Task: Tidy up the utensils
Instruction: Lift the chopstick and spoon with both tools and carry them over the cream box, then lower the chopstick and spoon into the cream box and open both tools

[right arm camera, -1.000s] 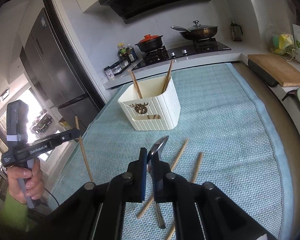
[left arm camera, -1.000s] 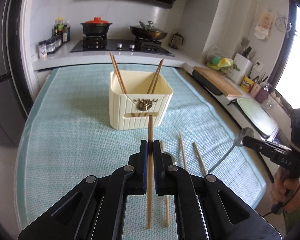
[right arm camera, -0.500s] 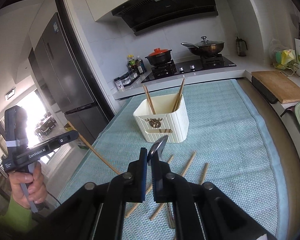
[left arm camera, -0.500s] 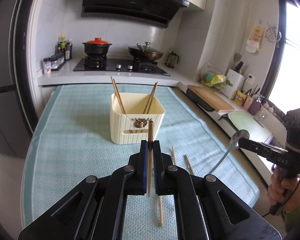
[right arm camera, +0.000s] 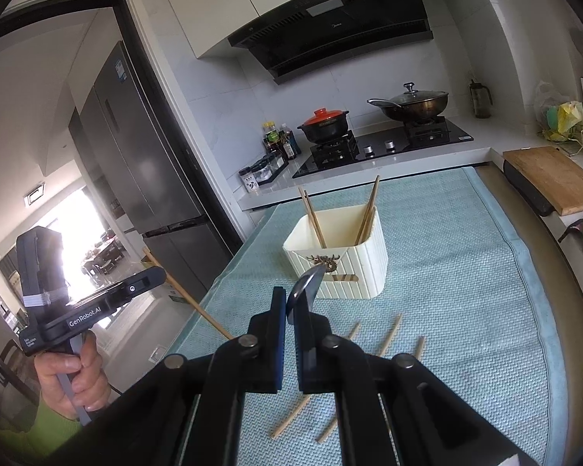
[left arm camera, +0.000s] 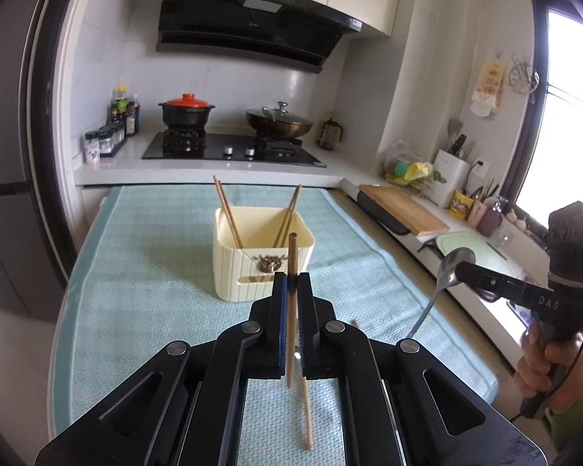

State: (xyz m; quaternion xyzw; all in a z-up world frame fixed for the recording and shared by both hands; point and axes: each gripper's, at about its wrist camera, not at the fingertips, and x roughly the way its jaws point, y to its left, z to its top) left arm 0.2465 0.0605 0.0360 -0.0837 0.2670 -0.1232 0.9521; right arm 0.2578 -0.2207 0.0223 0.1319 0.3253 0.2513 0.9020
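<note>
Both grippers are built from matte black plastic, with silver round screws at the linkage joints and blue pads lining the fingers (left arm camera: 279, 334). "GenRobot.AI" is printed in white on the left gripper (right arm camera: 132, 291). A green sleeve (right arm camera: 46, 423) is worn.

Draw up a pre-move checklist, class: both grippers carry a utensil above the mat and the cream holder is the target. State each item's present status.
1. Left gripper shut on chopstick: ok.
2. Right gripper shut on spoon: ok.
3. Cream holder upright, top open: ok.
4. Room inside beside the chopsticks already standing: ok.
5. Both utensils lifted off the mat: ok.
6. Loose chopsticks on mat all collected: not ok.
</note>
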